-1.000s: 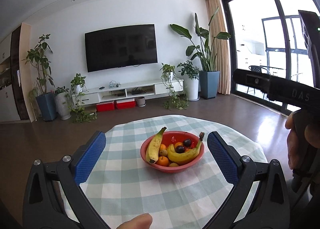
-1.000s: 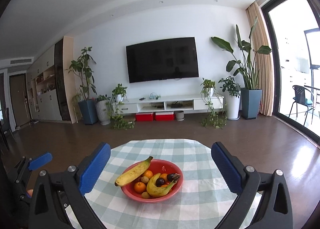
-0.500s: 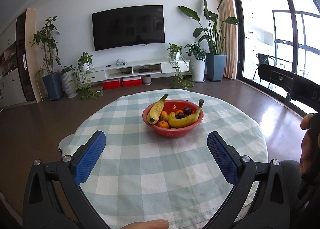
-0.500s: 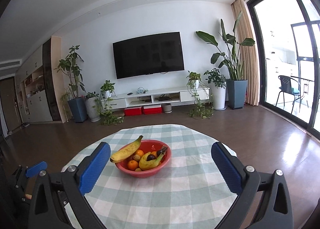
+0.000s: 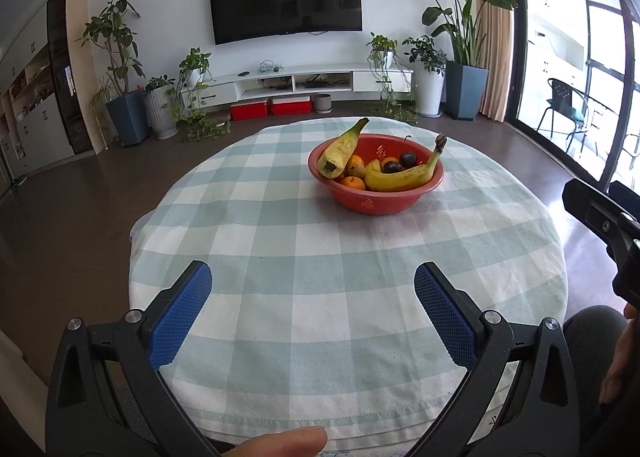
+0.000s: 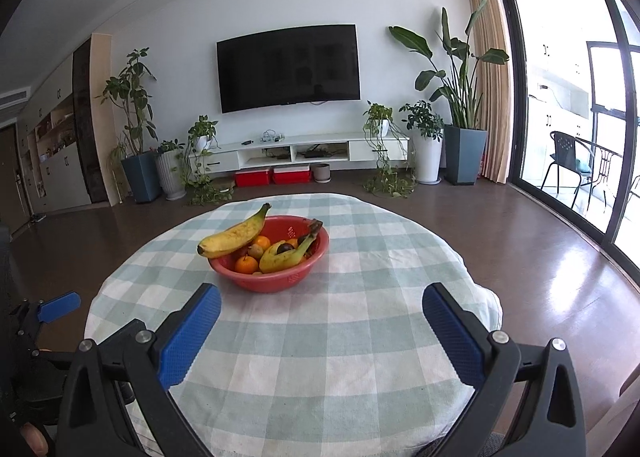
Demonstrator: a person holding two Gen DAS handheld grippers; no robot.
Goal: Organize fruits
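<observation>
A red bowl (image 5: 376, 201) (image 6: 272, 277) stands on a round table with a green-and-white checked cloth (image 5: 320, 257) (image 6: 340, 317). It holds two bananas (image 5: 404, 175) (image 6: 234, 235), oranges (image 5: 352, 183) (image 6: 246, 265) and dark round fruits (image 5: 408, 158). My left gripper (image 5: 312, 281) is open and empty, above the table's near part, well short of the bowl. My right gripper (image 6: 322, 303) is open and empty, near the table's front edge, with the bowl ahead to the left. The right gripper's body shows at the right edge of the left wrist view (image 5: 608, 225).
The table edge curves around on all sides, with dark wood floor beyond. A TV (image 6: 286, 67), a low white cabinet (image 6: 296, 151) and potted plants (image 6: 460, 105) stand along the far wall. Glass doors (image 6: 568, 97) are at the right.
Both grippers have tilted down and drawn back over the table, so more cloth shows. The bowl now sits further up in both views. Both stay open.
</observation>
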